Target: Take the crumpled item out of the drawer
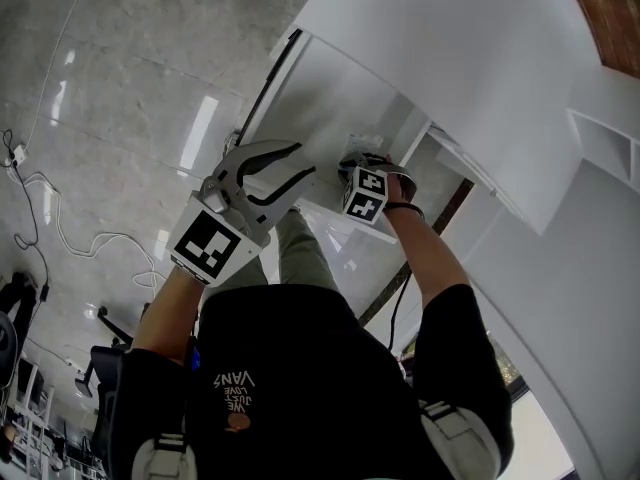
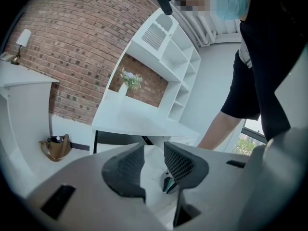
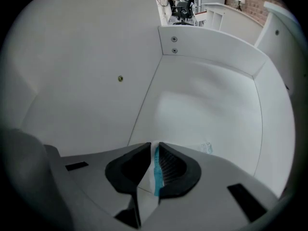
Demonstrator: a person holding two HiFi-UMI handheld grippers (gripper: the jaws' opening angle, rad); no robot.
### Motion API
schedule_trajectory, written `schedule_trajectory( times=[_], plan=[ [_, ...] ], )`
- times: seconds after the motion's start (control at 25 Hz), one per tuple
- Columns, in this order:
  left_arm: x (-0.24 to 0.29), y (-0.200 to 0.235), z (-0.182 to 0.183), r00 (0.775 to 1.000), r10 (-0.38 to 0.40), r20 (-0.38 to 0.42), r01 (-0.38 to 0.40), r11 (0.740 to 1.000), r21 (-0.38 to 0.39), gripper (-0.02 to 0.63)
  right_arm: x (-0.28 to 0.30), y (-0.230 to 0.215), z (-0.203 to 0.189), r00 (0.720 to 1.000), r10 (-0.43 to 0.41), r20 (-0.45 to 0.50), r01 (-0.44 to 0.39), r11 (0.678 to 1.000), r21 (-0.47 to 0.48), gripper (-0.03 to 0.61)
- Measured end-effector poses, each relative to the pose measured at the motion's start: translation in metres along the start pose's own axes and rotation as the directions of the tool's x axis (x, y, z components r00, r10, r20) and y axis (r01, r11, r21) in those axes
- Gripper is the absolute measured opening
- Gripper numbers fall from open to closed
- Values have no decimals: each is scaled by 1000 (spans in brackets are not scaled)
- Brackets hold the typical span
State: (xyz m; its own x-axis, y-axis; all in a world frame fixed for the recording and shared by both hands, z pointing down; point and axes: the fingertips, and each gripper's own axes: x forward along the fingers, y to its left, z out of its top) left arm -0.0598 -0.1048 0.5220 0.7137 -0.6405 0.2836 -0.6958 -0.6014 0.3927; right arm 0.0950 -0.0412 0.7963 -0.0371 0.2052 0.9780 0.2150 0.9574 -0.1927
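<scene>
Crumpled item — inside right tool

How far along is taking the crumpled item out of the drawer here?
Done: the drawer is open and the right gripper is inside it. In hand: its jaws are closed on the white and teal crumpled item. Left: lifting it out, since the item is not yet clear of the drawer walls. The left gripper is open and empty.
</scene>
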Motion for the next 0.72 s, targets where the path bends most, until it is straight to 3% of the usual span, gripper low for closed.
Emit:
schedule_trajectory(
  times=[0.16,0.36,0.72],
  plan=[
    [-1,-2,-4,1000,-3,-5,3,1000,-9,107,-1,-5,3,999,-42,26,41,998,50,3],
    [0,-5,-3,1000,-10,-7,10,1000,1,107,-13,-12,8,993,-90,81,77,986,145,1],
    [-1,-16,8,1000,-18,-9,18,999,36,107,-61,-26,24,962,-190,197,115,934,338,0]
  ],
)
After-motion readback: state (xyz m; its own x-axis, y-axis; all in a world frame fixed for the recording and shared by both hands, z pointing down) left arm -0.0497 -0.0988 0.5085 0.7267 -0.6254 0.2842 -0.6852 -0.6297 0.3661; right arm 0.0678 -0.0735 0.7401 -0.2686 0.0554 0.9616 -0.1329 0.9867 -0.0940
